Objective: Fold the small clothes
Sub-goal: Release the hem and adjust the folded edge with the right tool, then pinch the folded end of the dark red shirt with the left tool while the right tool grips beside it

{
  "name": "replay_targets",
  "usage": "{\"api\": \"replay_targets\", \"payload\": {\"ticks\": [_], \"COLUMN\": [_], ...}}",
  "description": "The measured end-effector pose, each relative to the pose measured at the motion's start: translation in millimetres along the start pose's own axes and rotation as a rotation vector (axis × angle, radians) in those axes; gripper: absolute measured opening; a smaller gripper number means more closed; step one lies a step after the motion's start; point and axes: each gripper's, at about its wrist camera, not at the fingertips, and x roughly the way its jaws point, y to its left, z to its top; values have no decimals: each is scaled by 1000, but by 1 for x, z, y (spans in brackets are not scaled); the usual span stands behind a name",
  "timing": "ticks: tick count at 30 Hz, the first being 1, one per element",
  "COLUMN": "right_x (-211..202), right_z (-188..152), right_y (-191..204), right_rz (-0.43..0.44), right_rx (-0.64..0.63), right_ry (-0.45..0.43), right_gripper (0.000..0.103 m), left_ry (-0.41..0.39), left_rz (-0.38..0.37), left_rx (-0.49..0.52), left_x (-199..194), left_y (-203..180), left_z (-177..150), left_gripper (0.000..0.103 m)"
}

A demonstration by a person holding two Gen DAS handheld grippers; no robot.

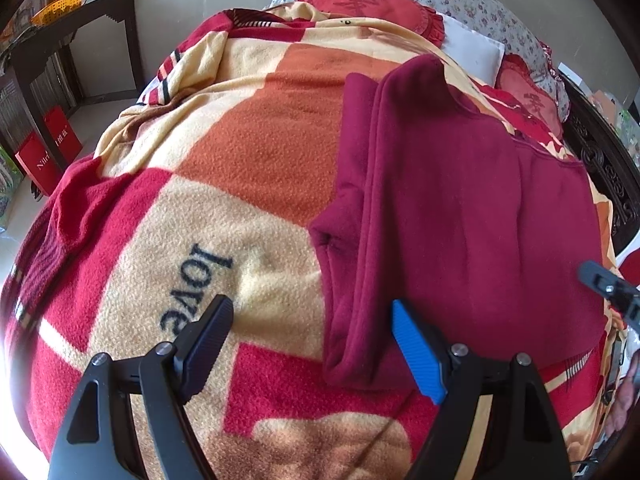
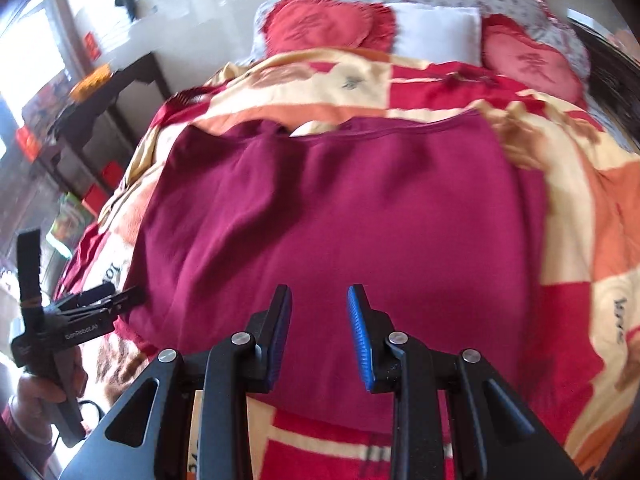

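A maroon fleece garment (image 1: 460,200) lies flat on a red, orange and cream blanket (image 1: 240,160), its left side doubled over in a long fold. My left gripper (image 1: 312,306) hovers open above the garment's near left edge, with nothing between its fingers. In the right wrist view the garment (image 2: 340,208) fills the middle. My right gripper (image 2: 319,292) hangs over its near part, jaws a narrow gap apart and holding nothing. The left gripper (image 2: 120,298) shows at the garment's left corner, held by a hand (image 2: 40,392). The right gripper's tip (image 1: 608,284) peeks in at the right edge.
Red heart-shaped cushions (image 2: 320,24) and a white pillow (image 2: 436,28) lie at the head of the bed. A dark side table (image 1: 80,28) with a yellow basket (image 1: 60,6) stands to the left, red boxes (image 1: 44,156) under it. A dark carved bed frame (image 1: 600,160) runs along the right.
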Motion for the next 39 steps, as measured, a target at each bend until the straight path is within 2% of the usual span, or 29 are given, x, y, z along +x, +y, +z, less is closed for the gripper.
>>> {"api": "replay_targets", "payload": {"ticks": [6, 12, 15, 19, 24, 27, 29, 30, 31, 33, 35, 39], "right_x": [41, 29, 23, 36, 62, 89, 116, 127, 132, 139, 142, 155], "right_z": [-12, -3, 15, 46, 77, 94, 103, 107, 108, 112, 116, 115], "right_y": [-5, 6, 30, 67, 115, 135, 142, 142, 140, 144, 155, 180], "right_rz": [-30, -7, 69, 146, 155, 171, 187, 198, 202, 210, 177, 95], "right_rx": [3, -21, -64, -102, -176, -171, -123, -73, -47, -19, -62, -177], "right_ry": [91, 100, 68, 66, 47, 74, 144, 178, 187, 202, 210, 242], "right_gripper": [10, 10, 10, 10, 10, 10, 10, 12, 20, 28, 32, 49], "left_ry": [3, 2, -2, -8, -21, -33, -41, -43, -47, -56, -65, -68], "left_rz": [0, -6, -11, -39, -85, -103, -112, -118, -127, -151, -168, -172], "left_rx": [7, -3, -7, -31, -48, -48, -50, -53, -59, -77, -90, -93], "left_x": [4, 7, 8, 8, 10, 11, 10, 10, 10, 10, 9, 9], "left_y": [0, 1, 2, 7, 11, 10, 10, 11, 12, 16, 19, 19], "left_z": [0, -2, -3, -4, -5, -6, -7, -8, -8, -9, -12, -13], "left_gripper": [84, 84, 85, 87, 92, 96, 97, 98, 98, 98, 99, 99]}}
